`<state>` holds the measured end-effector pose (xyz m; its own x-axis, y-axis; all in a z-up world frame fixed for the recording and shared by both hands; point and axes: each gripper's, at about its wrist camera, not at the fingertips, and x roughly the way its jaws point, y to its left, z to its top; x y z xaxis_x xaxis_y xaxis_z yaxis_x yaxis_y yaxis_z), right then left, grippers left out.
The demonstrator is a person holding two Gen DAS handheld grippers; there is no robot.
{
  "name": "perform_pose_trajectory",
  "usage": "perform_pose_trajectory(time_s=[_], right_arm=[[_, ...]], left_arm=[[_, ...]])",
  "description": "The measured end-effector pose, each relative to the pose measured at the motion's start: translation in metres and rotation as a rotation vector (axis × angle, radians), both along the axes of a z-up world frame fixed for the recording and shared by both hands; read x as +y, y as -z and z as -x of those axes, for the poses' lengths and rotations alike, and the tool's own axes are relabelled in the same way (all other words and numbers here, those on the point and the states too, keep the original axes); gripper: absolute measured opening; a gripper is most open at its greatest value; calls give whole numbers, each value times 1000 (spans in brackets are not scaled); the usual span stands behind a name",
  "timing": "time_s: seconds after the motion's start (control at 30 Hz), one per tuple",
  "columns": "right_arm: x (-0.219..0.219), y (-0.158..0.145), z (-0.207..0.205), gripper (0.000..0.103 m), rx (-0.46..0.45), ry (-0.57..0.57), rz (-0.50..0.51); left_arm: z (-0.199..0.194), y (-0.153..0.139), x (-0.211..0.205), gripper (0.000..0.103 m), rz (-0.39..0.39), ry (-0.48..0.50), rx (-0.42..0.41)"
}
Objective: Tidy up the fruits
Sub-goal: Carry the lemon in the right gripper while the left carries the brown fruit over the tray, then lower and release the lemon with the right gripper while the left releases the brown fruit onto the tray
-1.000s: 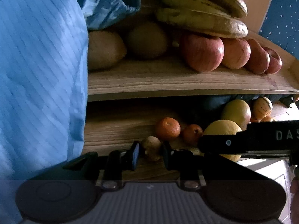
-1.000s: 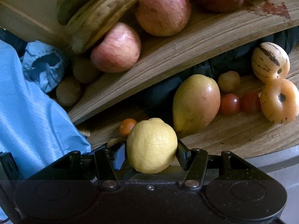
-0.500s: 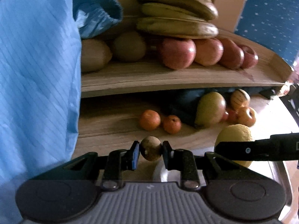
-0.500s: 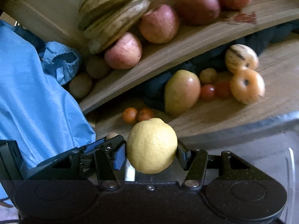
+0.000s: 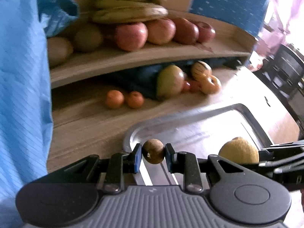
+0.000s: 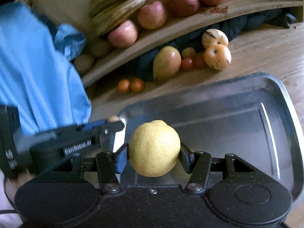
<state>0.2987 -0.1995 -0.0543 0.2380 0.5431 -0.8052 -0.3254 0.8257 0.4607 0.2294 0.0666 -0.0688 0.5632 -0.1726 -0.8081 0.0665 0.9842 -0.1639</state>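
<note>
Left wrist view: the left claw [image 5: 153, 154] is closed tight on a small brown round fruit [image 5: 153, 151], held over the near left corner of a metal tray [image 5: 245, 112]. The tray lies on a wooden bench [image 5: 85, 129]. Behind it a raised wooden shelf [image 5: 144, 56] carries bananas [image 5: 129, 9], a row of red apples [image 5: 161, 31] and brown kiwi-like fruits [image 5: 87, 38]. On the bench under the shelf lie two small oranges [image 5: 124, 99], a mango [image 5: 170, 80], striped yellow melons [image 5: 206, 77] and a dark cloth [image 5: 140, 79]. Blue fabric [image 5: 22, 87] fills the left edge. A blue dotted wall [image 5: 228, 1] stands behind the shelf. At right, a lemon [image 5: 239, 150] shows beside dark gripper parts.

Right wrist view: the right claw [image 6: 154, 156] stands partly open, its pads pressed on both sides of the lemon [image 6: 154, 148], which hangs over the tray [image 6: 281, 95]. The tray interior shows bare metal. The left claw [image 6: 113, 121] reaches in from the left at the tray's corner, the brown fruit [image 6: 113, 118] just visible at its tip. The shelf [image 6: 247, 1], apples [image 6: 152, 15], bananas [image 6: 117, 5], mango [image 6: 167, 62], oranges [image 6: 130, 85] and melons [image 6: 216, 49] lie beyond the tray.
</note>
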Motion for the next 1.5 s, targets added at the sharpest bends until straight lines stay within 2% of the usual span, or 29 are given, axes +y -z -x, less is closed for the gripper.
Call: perform_pose_trajectory(time_s=[0.23, 0.43, 0.67, 1.33, 1.5], right_arm=[[-1, 0, 41, 57, -38, -68, 59], [11, 0, 60, 57, -90, -151, 91], [27, 1, 68, 57, -146, -230, 116], [36, 4, 65, 57, -157, -259, 142], [37, 3, 66, 58, -162, -258, 138]], left_arm=[[14, 1, -10, 29, 9, 115, 13], [20, 3, -17, 29, -2, 190, 28], [23, 6, -17, 29, -21, 188, 41], [23, 9, -16, 29, -12, 191, 57], [25, 6, -15, 37, -2, 181, 58]])
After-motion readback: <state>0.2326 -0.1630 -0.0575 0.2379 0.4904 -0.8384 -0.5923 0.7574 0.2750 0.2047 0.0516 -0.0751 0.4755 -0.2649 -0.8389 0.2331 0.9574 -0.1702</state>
